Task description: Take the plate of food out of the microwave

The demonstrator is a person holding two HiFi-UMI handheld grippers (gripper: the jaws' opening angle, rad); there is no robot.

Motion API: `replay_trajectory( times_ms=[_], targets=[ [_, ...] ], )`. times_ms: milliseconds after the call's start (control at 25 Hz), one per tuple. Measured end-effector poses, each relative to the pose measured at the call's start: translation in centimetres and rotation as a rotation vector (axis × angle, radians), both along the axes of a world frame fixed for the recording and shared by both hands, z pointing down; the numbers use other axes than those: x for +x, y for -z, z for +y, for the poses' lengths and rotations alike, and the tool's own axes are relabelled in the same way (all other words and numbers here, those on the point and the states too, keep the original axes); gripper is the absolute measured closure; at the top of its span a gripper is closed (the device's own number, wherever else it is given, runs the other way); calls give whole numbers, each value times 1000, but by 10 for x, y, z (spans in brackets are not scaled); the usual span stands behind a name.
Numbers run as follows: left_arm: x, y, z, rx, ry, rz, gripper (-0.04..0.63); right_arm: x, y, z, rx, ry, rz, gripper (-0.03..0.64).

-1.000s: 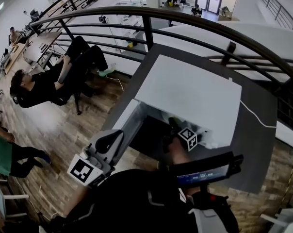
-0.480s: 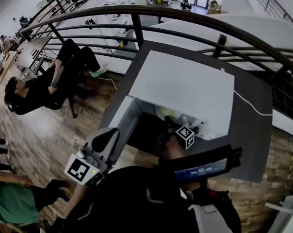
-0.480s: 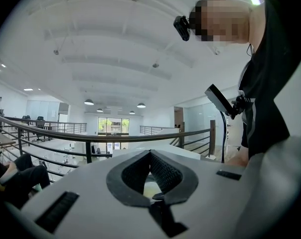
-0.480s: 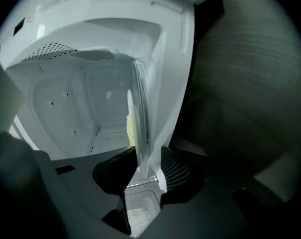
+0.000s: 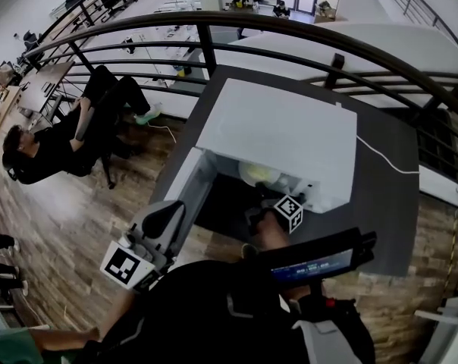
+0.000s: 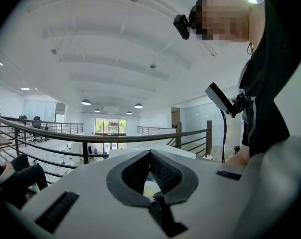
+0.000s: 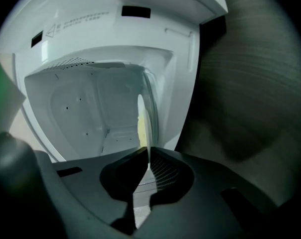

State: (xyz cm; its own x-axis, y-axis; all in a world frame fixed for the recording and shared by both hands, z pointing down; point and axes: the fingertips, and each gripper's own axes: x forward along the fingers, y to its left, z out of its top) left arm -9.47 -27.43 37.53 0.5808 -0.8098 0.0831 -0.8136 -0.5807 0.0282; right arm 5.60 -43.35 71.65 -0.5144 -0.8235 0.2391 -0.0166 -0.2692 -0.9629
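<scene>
A white microwave point(image 5: 282, 139) stands on a dark table point(image 5: 384, 203) with its door point(image 5: 185, 196) swung open to the left. The plate of yellow-green food point(image 5: 258, 174) sits just inside the opening. My right gripper point(image 5: 268, 201) reaches into the opening, and its jaws are closing. In the right gripper view the plate's thin white rim point(image 7: 143, 117) runs edge-on into the right gripper point(image 7: 148, 152), whose tips pinch it. My left gripper point(image 5: 167, 217) hangs by the door's outer edge. In its own view the left gripper point(image 6: 150, 153) is shut, with nothing held.
A dark metal railing point(image 5: 290, 32) curves behind the table. A white cord point(image 5: 381, 158) trails from the microwave's right side. A seated person point(image 5: 54, 146) is on the wooden floor to the left. A phone on a bracket point(image 5: 316, 262) sits at my chest.
More of the plate's yellow-green food shows in the microwave's opening now. The right gripper stays at the opening, and the left gripper has barely moved.
</scene>
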Motion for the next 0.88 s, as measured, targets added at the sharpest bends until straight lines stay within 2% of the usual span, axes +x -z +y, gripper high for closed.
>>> replay_trajectory(
  times_ms=[160,400,680,880],
  targets=[
    [1,-1,8,2,-8,4,593,2,5,9,45,16,3,601],
    [1,-7,11,1,-25,11,593,-1,6,22,51,44,-1,601],
    [10,-11,22,-5,-65,19,592,-2,35,46,125,72,-28,601],
    [16,-12,26,-6,-98,32,593,-5,52,67,135,88,-49,601]
  ],
)
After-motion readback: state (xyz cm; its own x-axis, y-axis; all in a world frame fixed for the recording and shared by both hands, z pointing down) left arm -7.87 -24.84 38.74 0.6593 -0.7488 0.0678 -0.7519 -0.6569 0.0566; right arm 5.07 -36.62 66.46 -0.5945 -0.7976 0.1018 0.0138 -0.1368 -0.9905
